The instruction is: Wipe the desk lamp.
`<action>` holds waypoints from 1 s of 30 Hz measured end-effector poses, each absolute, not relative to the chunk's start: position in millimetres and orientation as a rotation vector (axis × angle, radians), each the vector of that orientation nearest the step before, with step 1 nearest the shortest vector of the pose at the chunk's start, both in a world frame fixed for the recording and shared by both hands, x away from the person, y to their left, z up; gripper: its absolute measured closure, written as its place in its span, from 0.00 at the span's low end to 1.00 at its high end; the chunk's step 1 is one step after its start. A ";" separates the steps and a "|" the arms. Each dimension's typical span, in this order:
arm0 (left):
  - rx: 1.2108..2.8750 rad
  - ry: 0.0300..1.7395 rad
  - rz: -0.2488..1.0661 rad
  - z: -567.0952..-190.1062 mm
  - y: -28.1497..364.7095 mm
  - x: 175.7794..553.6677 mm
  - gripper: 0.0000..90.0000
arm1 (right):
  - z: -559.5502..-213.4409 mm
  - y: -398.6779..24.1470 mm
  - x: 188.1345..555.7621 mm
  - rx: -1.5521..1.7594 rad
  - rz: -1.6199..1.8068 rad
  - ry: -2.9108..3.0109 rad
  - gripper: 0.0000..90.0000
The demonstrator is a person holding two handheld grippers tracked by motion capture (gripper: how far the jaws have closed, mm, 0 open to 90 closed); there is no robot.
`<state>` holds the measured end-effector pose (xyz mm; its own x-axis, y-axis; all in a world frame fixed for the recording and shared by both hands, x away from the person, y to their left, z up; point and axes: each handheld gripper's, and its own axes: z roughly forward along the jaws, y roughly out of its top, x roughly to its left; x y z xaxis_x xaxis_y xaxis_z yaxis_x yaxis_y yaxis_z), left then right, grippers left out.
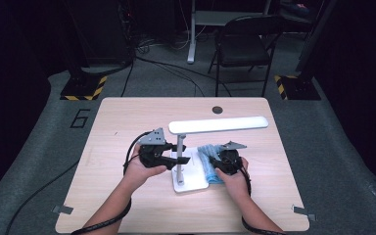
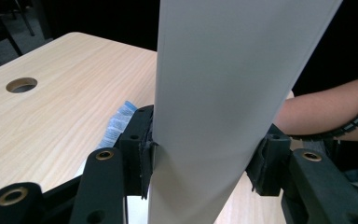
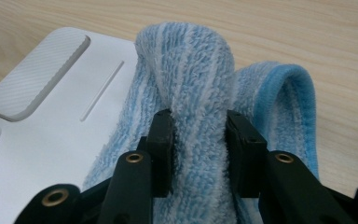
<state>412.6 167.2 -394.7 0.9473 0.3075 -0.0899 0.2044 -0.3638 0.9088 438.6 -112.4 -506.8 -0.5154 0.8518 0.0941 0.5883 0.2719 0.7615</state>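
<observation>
In the centre of the high view, your left gripper (image 1: 180,160) has its jaws clamped on the upright post of the white desk lamp (image 1: 218,125), while just to the right your right gripper (image 3: 199,140) pinches a fold of the blue striped cloth (image 3: 193,88) lying against the lamp base (image 3: 51,140).

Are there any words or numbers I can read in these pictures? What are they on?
"6": a big dark number on the grey floor, left of the table.
Cloth's tag: it has print, too blurred to read.
Lamp, cloth and both grippers: no readable text.
</observation>
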 end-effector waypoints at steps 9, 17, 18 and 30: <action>1.946 0.408 0.089 -394.9 168.1 412.9 0.54 | -506.8 -116.8 444.9 1.334 1.091 2.202 0.72; 1.944 0.405 0.098 -395.3 173.5 409.9 0.55 | -507.1 -110.5 453.2 1.342 1.073 2.200 0.72; 1.943 0.403 0.105 -395.2 173.3 409.5 0.55 | -507.5 -111.3 455.4 1.317 1.062 2.208 0.72; 1.948 0.386 0.133 -395.9 171.2 407.8 0.56 | -512.0 -97.3 471.8 1.369 1.050 2.175 0.66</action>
